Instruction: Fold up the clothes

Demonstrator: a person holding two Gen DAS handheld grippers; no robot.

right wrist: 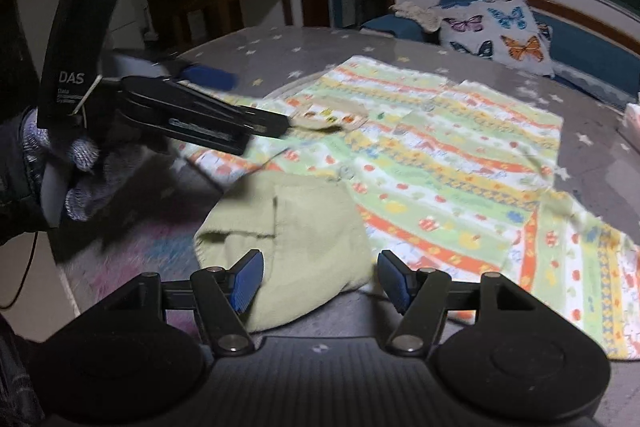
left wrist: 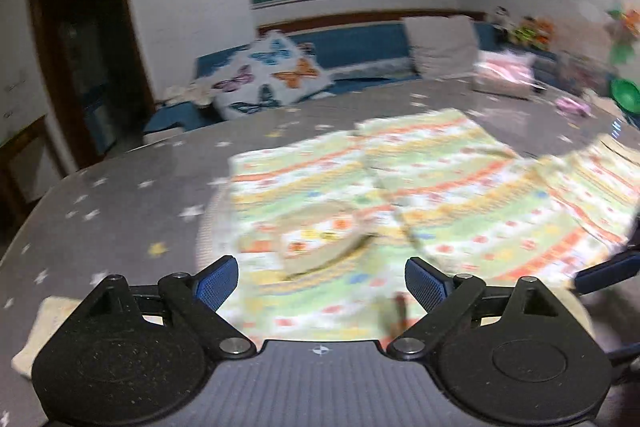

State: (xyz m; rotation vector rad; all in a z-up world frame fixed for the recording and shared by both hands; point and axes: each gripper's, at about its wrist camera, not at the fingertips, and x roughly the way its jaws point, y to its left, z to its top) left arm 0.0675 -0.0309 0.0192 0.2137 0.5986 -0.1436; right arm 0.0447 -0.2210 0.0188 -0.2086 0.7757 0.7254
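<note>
A striped, flower-printed baby garment lies spread on the grey star-patterned table; it also shows in the right wrist view. Its collar sits just ahead of my left gripper, which is open and empty above the cloth. In the right wrist view the left gripper body reaches toward the collar. My right gripper is open over a plain green folded-back part of the garment, holding nothing.
A blue sofa with a butterfly cushion stands behind the table. A pink packet, a green bowl and small items sit at the table's far right. A cream cloth lies at the near left edge.
</note>
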